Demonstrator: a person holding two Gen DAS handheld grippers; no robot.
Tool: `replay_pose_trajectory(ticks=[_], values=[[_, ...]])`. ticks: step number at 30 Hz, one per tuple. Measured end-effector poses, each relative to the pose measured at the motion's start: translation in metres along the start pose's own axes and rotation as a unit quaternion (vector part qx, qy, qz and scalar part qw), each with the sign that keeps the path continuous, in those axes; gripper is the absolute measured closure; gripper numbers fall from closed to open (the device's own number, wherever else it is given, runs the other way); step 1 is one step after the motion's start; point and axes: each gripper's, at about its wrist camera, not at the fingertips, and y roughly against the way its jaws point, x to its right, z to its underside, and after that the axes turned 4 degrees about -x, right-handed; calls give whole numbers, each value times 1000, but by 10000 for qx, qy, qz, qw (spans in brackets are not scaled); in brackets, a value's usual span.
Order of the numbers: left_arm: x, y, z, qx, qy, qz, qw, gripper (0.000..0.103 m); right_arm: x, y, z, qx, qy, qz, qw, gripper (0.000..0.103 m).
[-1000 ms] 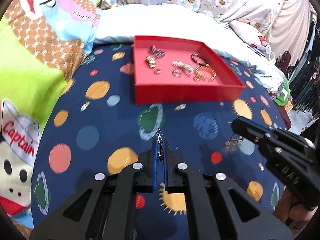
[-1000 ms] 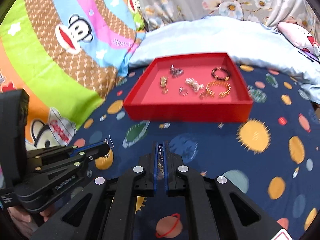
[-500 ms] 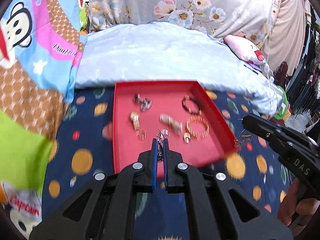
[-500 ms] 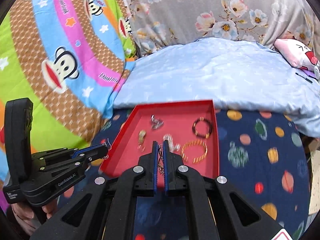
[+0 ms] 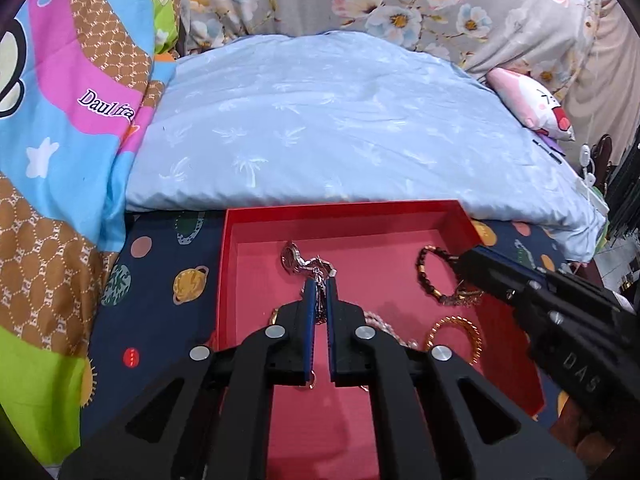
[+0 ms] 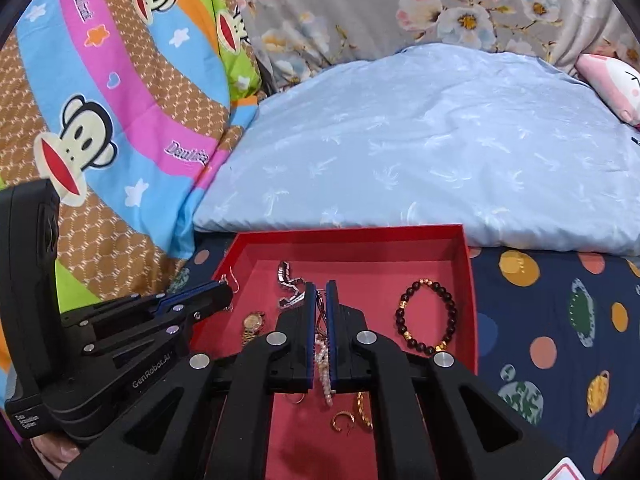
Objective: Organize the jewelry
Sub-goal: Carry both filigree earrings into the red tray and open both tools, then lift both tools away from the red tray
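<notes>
A: Bedding fills the background: a cartoon-monkey quilt [image 6: 100, 128] off to the left of the jaws, a pale blue pillow [image 5: 340, 128] straight ahead, and a dark planet-print sheet [image 6: 560, 320] under everything. What sits in front of the jaws?

B: A red tray [image 5: 344, 220] lies on the bed, just short of the pillow. Both pairs of jaws hang over its floor.

A: Starting from the left, then.

B: In the right wrist view the left gripper [image 6: 224, 294] comes in over the tray's left wall, jaws closed on a thin silver earring [image 6: 232, 280] whose hook curls out past the tips. In its own camera those jaws [image 5: 320, 280] are pinched on the same silvery piece.

A: And beyond them?

B: A silver watch [image 6: 286, 280] lies just ahead and left of the right gripper's tips, a gold watch [image 6: 252, 326] nearer and to their left. A pearl strand [image 6: 324, 368] shows below, through the gap.

A: The right gripper?

B: The right gripper [image 6: 320, 286] is closed narrow on a fine wire earring [image 6: 320, 308] that dangles between the blue pads. To the right of its jaws lies a dark beaded bracelet [image 6: 428, 316], with gold hoops [image 6: 352, 416] below them.
</notes>
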Motion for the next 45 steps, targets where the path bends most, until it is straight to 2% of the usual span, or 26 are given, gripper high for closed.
replay_pose_trajectory(ticks=[7, 9, 11, 12, 14, 16, 19, 25, 30, 36, 45], values=[[-1, -20, -8, -24, -1, -147, 9999, 98, 7, -18, 2, -24, 41, 166, 9999, 96], [-1, -20, -8, -25, -10, -179, 9998, 89, 9, -15, 1, 38, -5, 181, 9998, 95], [-2, -17, -9, 21, 28, -307, 9995, 60, 10, -8, 2, 100, -34, 199, 9997, 94], [-1, -11, -7, 96, 39, -403, 9991, 56, 10, -5, 1, 121, -49, 203, 9997, 93], [0, -1, -5, 174, -2, -477, 9987, 55, 7, 7, 4, 212, -69, 217, 9995, 87], [1, 10, -1, 228, -19, -492, 9985, 55, 3, 19, 8, 304, -37, 323, 9990, 76], [4, 24, 9, 228, -20, -497, 9985, 55, -5, 40, 22, 407, -51, 473, 9980, 73], [7, 46, 38, 205, -20, -735, 9971, 55, -17, 62, 58, 418, -132, 752, 9962, 63], [11, 60, 63, 174, -41, -842, 9963, 55, -26, 72, 91, 340, -148, 999, 9943, 58], [17, 70, 92, 111, -105, -913, 9957, 55, -32, 85, 124, 283, -329, 1016, 9939, 55], [19, 84, 124, 78, -98, -1025, 9947, 55, -42, 105, 148, 355, -435, 1074, 9926, 50]])
